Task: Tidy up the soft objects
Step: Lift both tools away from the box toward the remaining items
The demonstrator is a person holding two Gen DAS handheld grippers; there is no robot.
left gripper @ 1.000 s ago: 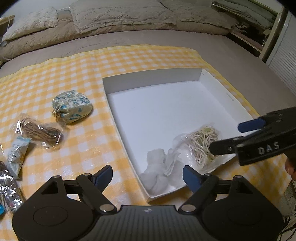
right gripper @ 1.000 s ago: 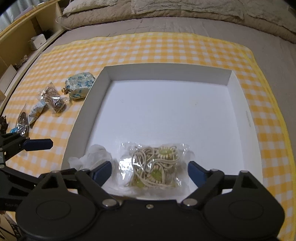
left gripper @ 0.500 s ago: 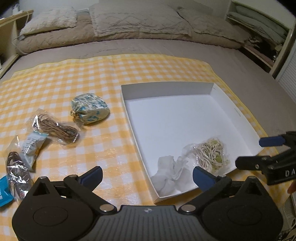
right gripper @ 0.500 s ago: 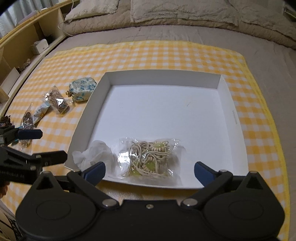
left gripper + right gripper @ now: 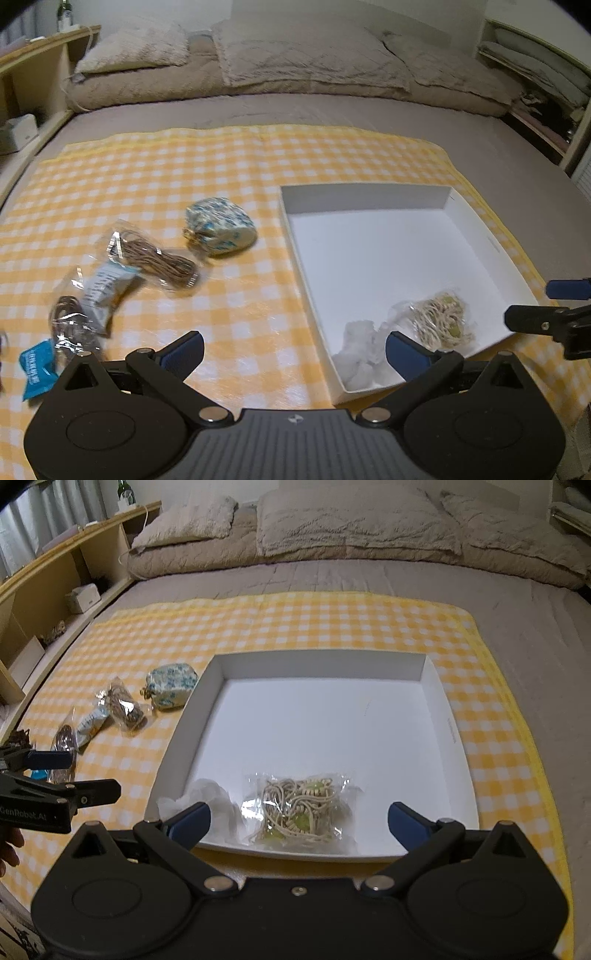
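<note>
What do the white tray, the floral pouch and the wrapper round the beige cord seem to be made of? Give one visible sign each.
White tray: probably matte cardboard; thin, straight folded walls.
Floral pouch: seemingly printed fabric; soft, rounded, gathered at one end.
Cord wrapper: clear glossy plastic film; crinkled, with bright glints.

Each gripper (image 5: 293,350) (image 5: 298,821) is matte black with 2 blue-padded fingers (image 5: 183,349), silver screws, a ribbed middle and white "GenRobot.AI" lettering.
</note>
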